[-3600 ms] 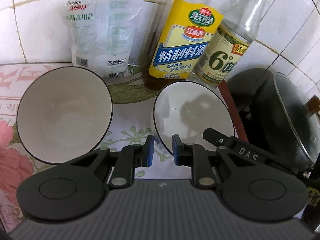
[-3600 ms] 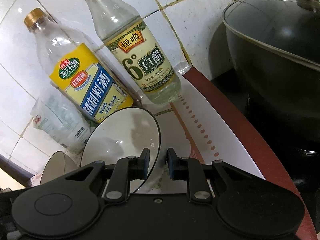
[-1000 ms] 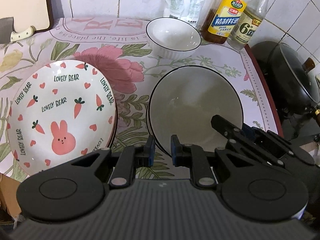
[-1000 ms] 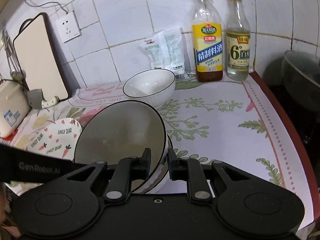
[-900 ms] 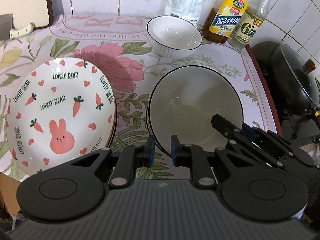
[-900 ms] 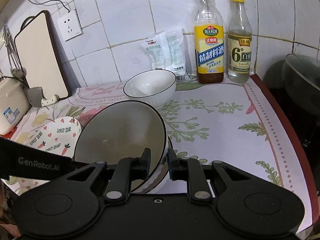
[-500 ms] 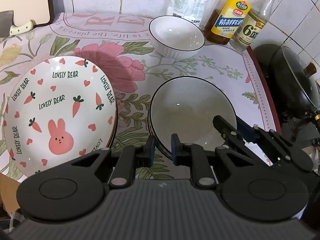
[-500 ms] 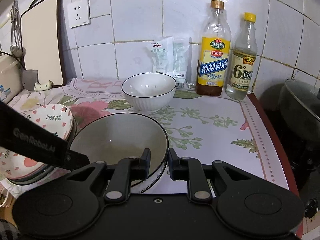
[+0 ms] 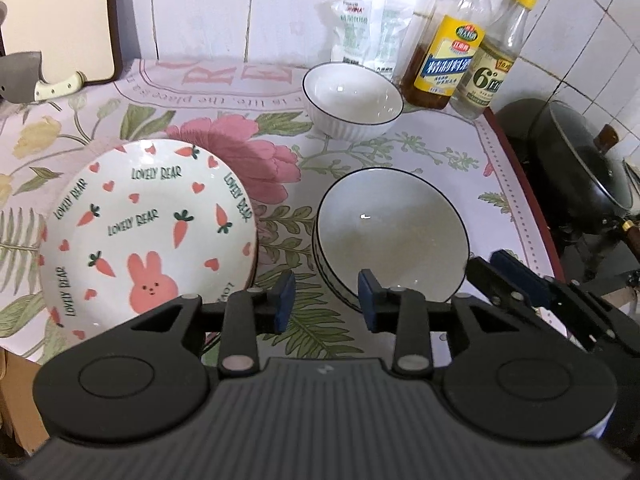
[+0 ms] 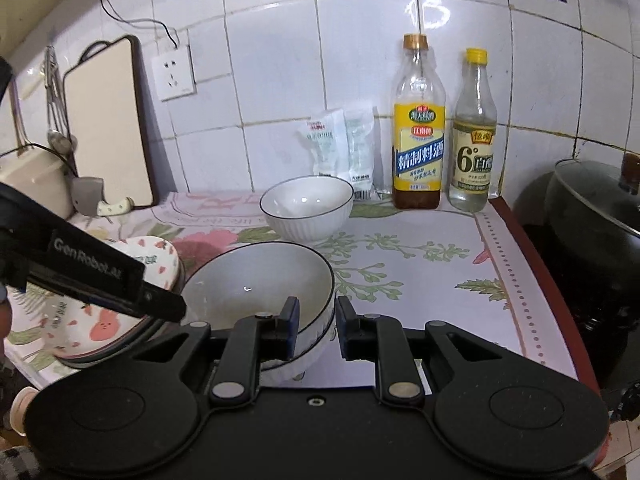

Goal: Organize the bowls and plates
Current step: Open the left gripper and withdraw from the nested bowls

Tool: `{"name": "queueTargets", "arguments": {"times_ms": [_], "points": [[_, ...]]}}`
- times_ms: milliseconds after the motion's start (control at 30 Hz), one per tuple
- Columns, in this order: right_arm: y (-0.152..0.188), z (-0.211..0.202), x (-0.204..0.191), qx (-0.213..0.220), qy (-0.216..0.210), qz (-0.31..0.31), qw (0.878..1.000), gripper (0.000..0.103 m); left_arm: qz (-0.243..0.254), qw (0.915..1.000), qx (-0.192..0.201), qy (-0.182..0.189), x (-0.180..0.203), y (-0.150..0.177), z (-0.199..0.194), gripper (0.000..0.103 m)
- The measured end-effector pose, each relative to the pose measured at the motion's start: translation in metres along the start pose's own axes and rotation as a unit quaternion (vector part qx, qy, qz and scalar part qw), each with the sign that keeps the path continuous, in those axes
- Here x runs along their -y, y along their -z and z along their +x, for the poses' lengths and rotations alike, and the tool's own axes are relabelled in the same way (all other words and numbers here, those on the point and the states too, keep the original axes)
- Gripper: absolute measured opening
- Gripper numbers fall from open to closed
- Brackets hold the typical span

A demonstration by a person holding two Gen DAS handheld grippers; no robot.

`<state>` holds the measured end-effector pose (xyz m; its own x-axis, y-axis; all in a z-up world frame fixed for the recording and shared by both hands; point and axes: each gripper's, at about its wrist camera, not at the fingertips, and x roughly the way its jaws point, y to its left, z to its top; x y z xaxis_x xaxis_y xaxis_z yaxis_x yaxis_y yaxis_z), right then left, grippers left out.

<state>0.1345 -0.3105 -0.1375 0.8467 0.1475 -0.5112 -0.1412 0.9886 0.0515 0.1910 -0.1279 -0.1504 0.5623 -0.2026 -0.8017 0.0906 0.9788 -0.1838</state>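
On floral cloth (image 9: 420, 152) — bowl stack (image 9: 392, 236); left claw (image 9: 326, 300), right claw (image 10: 317, 326) both parted, empty.

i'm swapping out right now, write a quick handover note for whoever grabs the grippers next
Left gripper: open, empty, hovering between the rabbit plate and the bowl stack.
Right gripper: open, its fingers straddling the near rim of the top bowl without gripping it.
Done: that bowl sits nested on another bowl near the counter's front edge; the plates are stacked to its left.
Left: one ribbed white bowl stands alone at the back by the cooking wine bottle; probably stack it next.
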Motion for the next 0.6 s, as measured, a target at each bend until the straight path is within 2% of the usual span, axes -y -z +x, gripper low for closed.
{"name": "queueTargets", "arguments": {"times_ms": [133, 300, 467, 600], "points": [[-0.004, -0.018, 0.005, 0.015, -0.005, -0.017, 1.000, 0.029, 0.010, 0.9998, 0.012, 0.009, -0.001, -0.001, -0.017, 0.040], [-0.012, -0.035, 0.009, 0.034, 0.000, -0.072, 0.997, 0.032, 0.022, 0.9993, 0.026, 0.015, -0.001, -0.008, -0.037, 0.041], [-0.023, -0.044, 0.018, 0.053, -0.014, -0.101, 0.993, 0.043, 0.035, 0.9984, 0.039, 0.023, 0.000, -0.019, -0.051, 0.045], [-0.034, -0.041, 0.028, 0.071, -0.032, -0.111, 0.991, 0.060, 0.052, 0.9972, 0.047, 0.025, 0.001, -0.029, -0.054, 0.049]]}}
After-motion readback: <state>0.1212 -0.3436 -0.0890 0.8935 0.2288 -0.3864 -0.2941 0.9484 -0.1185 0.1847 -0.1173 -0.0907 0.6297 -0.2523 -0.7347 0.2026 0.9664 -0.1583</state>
